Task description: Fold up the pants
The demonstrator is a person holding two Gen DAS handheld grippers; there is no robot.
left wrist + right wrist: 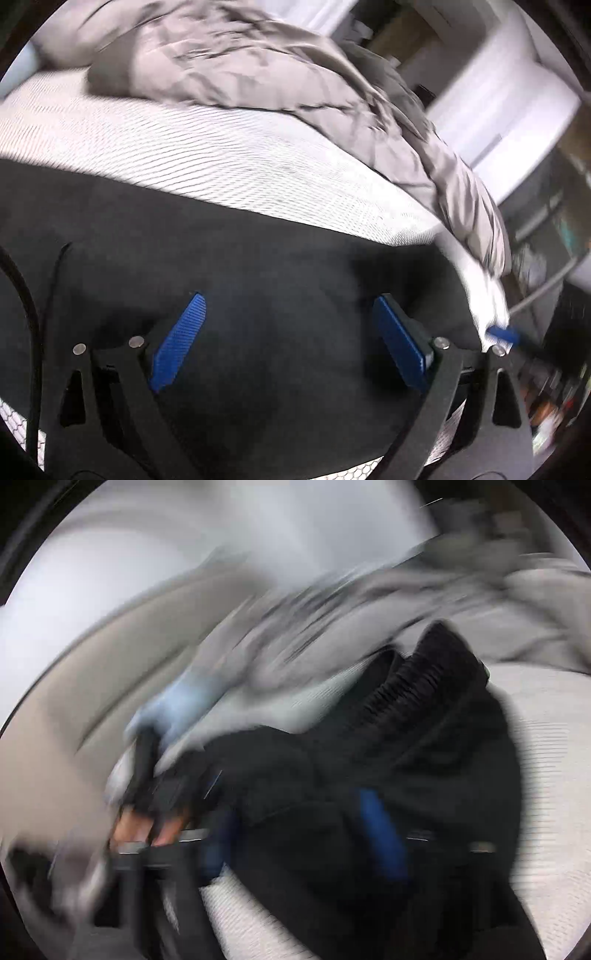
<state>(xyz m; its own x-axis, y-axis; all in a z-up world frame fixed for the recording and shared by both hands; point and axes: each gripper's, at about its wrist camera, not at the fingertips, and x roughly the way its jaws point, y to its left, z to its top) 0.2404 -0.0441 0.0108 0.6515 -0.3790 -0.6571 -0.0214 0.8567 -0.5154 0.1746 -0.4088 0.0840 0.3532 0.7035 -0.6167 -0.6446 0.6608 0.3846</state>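
Over the bed's white mattress (pixel 229 162), black pants (pixel 236 266) spread flat beneath the left gripper (pixel 290 339), jaws spread wide, grasping nothing. Right gripper (pixel 303 834) badly blurred; cloth bunched between its jaws, grip impossible to tell. Elastic waistband (pixel 424 679) raised. Probably mid-fold; next calls for pinching an edge and carrying it across.

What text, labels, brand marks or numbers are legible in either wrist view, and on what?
None readable.
Black pants: no label or print shows.
Grey duvet and white mattress cover: plain, no text.
Shelf clutter at the right edge: too blurred to read.
Right wrist view: motion blur throughout, nothing legible on the waistband.
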